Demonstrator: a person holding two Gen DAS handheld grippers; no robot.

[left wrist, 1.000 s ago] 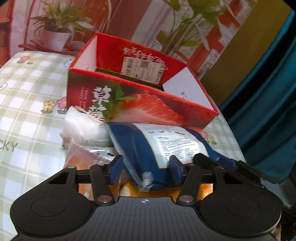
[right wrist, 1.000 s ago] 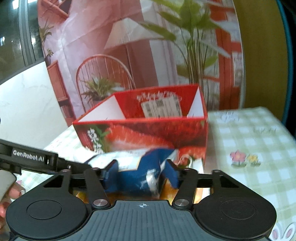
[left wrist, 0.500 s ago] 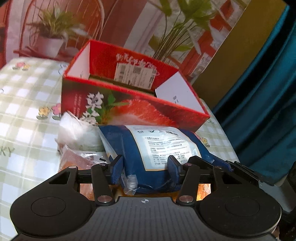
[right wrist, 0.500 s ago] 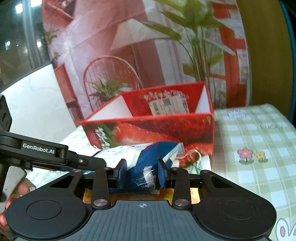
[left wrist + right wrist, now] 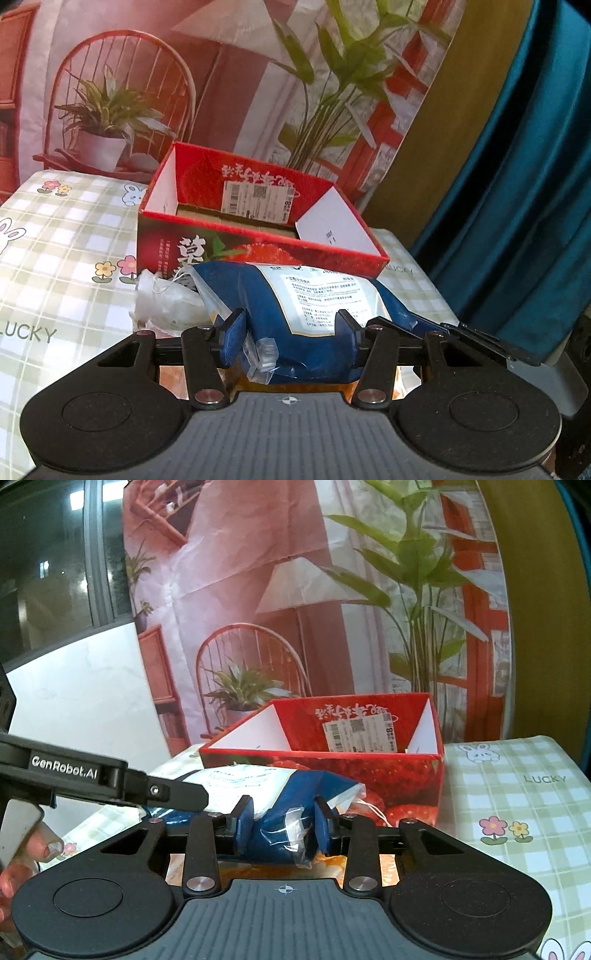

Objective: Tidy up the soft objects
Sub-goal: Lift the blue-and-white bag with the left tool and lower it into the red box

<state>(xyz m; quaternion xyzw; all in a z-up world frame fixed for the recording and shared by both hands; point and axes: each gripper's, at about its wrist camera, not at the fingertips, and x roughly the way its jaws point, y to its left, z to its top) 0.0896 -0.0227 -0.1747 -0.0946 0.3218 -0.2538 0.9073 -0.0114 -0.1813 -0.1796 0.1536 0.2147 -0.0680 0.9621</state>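
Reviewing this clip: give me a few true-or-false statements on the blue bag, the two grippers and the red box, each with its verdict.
1. Both grippers are shut on the blue bag. True: left gripper, right gripper.
2. The blue bag already lies inside the red strawberry box. False: it is held in front of the box, outside it.
3. The box is open at the top. True.
4. A white pouch sits beside the bag. True.
5. The table has a plain blue cloth. False: the checked tablecloth is green and white with flowers.
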